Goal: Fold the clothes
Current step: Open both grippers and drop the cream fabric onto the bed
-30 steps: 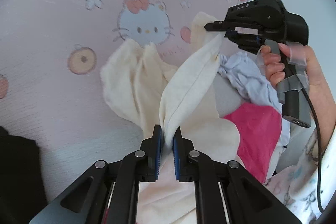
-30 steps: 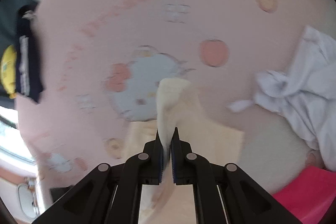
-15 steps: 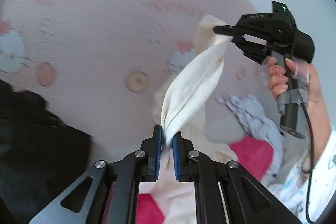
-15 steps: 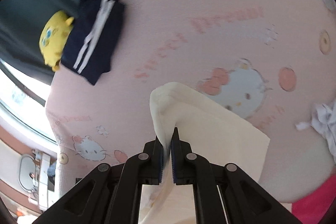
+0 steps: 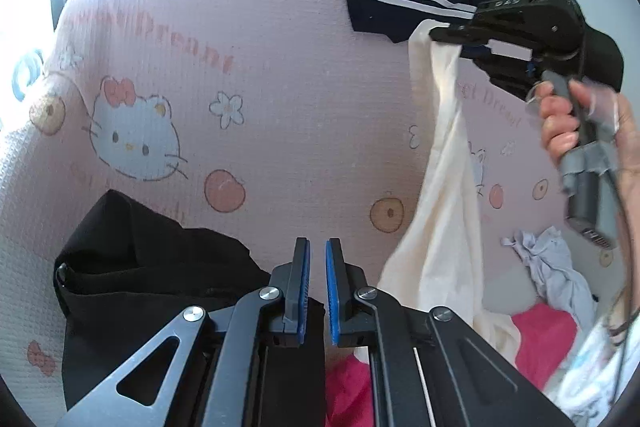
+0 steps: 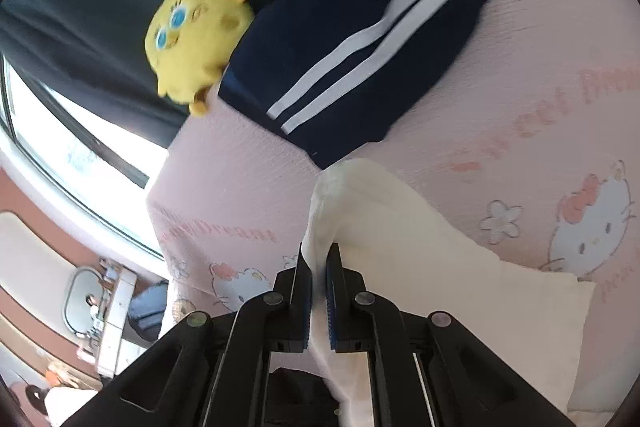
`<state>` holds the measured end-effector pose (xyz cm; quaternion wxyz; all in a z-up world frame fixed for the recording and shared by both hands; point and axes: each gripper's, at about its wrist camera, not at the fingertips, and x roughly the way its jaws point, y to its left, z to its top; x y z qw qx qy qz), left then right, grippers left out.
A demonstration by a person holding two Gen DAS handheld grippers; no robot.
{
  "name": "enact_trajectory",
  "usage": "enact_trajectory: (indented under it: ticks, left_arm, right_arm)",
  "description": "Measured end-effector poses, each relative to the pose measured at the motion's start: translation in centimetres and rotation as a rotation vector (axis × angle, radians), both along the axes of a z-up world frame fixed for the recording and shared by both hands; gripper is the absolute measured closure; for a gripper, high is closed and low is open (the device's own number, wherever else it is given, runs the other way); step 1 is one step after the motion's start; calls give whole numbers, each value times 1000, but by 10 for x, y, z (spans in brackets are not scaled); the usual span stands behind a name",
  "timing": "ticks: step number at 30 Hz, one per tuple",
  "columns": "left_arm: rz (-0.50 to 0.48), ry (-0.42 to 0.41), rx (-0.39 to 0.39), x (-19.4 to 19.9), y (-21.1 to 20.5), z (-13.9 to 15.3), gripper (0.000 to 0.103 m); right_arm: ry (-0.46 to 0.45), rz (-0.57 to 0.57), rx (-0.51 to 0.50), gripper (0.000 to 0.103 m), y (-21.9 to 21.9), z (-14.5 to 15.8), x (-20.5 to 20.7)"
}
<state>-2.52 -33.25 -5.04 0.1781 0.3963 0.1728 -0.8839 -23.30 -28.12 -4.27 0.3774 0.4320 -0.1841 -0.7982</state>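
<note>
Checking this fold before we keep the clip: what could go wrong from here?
1. The cream garment hangs from the right gripper alone. The left gripper is shut on nothing, so the garment cannot be spread flat without a regrasp.
2. The right jaws pinch only an edge, so it may slip.
3. Its lower end lies by the pink cloth and could drag it.

Left tongs: black linkage arms, silver screws, blue pads; right tongs: black housing, grey taped handle, black cable
</note>
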Motion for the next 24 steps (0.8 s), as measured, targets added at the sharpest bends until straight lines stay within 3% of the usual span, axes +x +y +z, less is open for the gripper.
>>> enact_trajectory:
  ticks: [2, 3, 4, 6, 9, 10, 11, 13, 16, 24]
  left_arm:
    - [-4, 14, 22, 3, -3, 1, 96]
    - [-7, 33, 46, 6, -5, 2, 96]
    - [-9, 53, 87, 8, -7, 3, 96]
    - [-9, 66, 165, 6, -10, 1, 94]
    - [8, 24, 185, -2, -8, -4, 85]
    - [12, 13, 189, -5, -7, -7, 73]
    - [20, 9, 198, -7, -6, -10, 52]
    - [32, 11, 223, -10, -5, -16, 32]
    - [44, 44, 304, -10, -3, -24, 31]
    - [80, 34, 330, -23, 3, -34, 31]
  right_arm:
    - [14, 19, 44, 91, -12, -2, 3]
    - [2, 32, 65, 77, -16, -3, 4]
    - [-11, 46, 86, 54, -20, -5, 4]
    - [-4, 66, 77, 37, -21, -2, 8]
    - [9, 123, 62, 32, -21, 9, 16]
    - [19, 140, 81, 32, -21, 12, 18]
    - [34, 152, 104, 31, -21, 15, 21]
    - [76, 166, 142, 31, -17, 21, 26]
    - [108, 161, 185, 31, -5, 24, 30]
    - [42, 82, 228, 29, 42, 3, 20]
